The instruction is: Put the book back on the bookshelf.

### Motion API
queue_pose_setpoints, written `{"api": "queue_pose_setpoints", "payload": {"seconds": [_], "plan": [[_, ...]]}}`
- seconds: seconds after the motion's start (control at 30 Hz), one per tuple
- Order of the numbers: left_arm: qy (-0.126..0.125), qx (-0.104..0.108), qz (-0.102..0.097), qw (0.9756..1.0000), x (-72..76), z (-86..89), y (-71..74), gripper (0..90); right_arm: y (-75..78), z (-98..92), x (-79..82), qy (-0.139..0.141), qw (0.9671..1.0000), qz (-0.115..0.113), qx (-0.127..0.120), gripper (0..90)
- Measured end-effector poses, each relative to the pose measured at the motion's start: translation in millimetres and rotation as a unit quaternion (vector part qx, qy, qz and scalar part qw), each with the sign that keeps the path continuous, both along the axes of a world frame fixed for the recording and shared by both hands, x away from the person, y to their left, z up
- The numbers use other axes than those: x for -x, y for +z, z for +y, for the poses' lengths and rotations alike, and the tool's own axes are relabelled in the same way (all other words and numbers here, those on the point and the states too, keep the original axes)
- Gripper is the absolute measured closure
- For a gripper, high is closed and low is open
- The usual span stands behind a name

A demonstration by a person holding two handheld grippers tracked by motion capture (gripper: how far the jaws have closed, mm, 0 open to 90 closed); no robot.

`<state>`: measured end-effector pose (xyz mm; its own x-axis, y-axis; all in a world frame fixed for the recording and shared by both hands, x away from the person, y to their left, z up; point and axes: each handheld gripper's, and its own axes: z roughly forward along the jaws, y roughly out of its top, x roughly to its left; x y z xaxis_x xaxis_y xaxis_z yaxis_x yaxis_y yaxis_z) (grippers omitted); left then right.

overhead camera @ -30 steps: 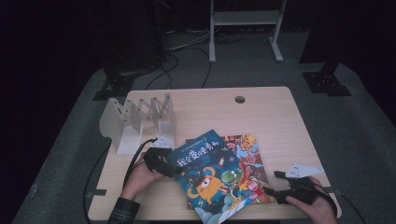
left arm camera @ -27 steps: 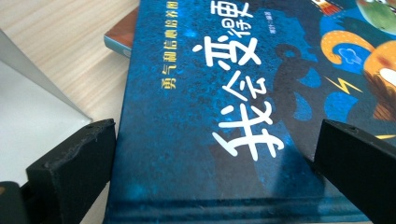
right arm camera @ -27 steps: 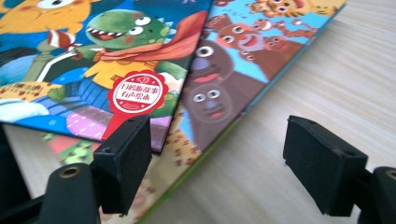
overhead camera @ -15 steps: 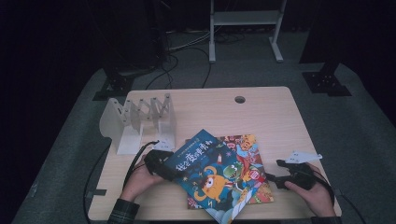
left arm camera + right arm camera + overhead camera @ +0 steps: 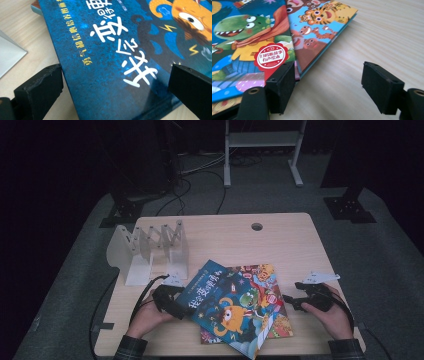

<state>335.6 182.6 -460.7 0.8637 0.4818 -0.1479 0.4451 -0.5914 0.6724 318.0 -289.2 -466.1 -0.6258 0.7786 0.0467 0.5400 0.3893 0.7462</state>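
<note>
Two picture books lie overlapped at the front of the table. The blue book [image 5: 220, 307] is on top and skewed; its corner [image 5: 107, 62] lies between the wide-apart jaws of my left gripper [image 5: 172, 301] [image 5: 115, 75], one jaw beside the spine edge. The animal book [image 5: 257, 275] [image 5: 322, 27] lies underneath. My right gripper [image 5: 294, 301] [image 5: 327, 85] is at the books' right edge. Its jaws have just been closing, with only bare table between them. One jaw rests against the edge of the blue book's dinosaur cover [image 5: 249, 37].
A white folding book rack [image 5: 150, 252] stands at the table's back left; its base [image 5: 10, 57] is close to my left gripper. The wooden table [image 5: 300, 250] has a cable hole [image 5: 257, 226]. Cables trail off the left edge.
My right gripper has moved left and away from the front edge, up to the books' right side. The blue book has turned slightly. The left hand has stayed put.
</note>
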Motion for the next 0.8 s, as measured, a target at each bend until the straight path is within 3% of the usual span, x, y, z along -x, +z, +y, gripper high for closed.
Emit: {"api": "queue_pose_setpoints", "payload": {"seconds": [0.13, 0.23, 0.43, 0.73, 0.77, 0.8], "plan": [[-0.003, 0.002, -0.002, 1.0, 5.4, 0.9, -0.1, 0.0, 0.6, 0.7, -9.7, -0.007, 1.0, 0.0, 0.003, 27.3], [-0.012, -0.009, -0.008, 0.9999, 9.6, -0.1, 0.3, 0.0, 1.7, 1.4, -17.9, -0.012, 0.9999, 0.0, 0.01, 27.4], [-0.024, 0.003, -0.001, 0.9997, 14.1, -0.9, 0.5, 0.0, 3.2, 1.7, -39.1, -0.024, 0.9995, 0.005, 0.018, 28.4], [-0.049, 0.014, 0.007, 0.9987, 18.7, -5.6, 1.0, 0.0, 1.4, 1.4, -67.6, -0.049, 0.9987, 0.002, 0.011, 33.1], [-0.051, 0.017, 0.007, 0.9985, 19.4, -7.0, 1.2, 0.0, 1.3, 2.8, -72.1, -0.054, 0.9982, 0.002, 0.026, 33.4], [-0.054, 0.016, 0.006, 0.9984, 20.0, -8.3, 1.6, 0.0, 1.3, 2.8, -72.1, -0.054, 0.9982, 0.002, 0.026, 33.4]]}}
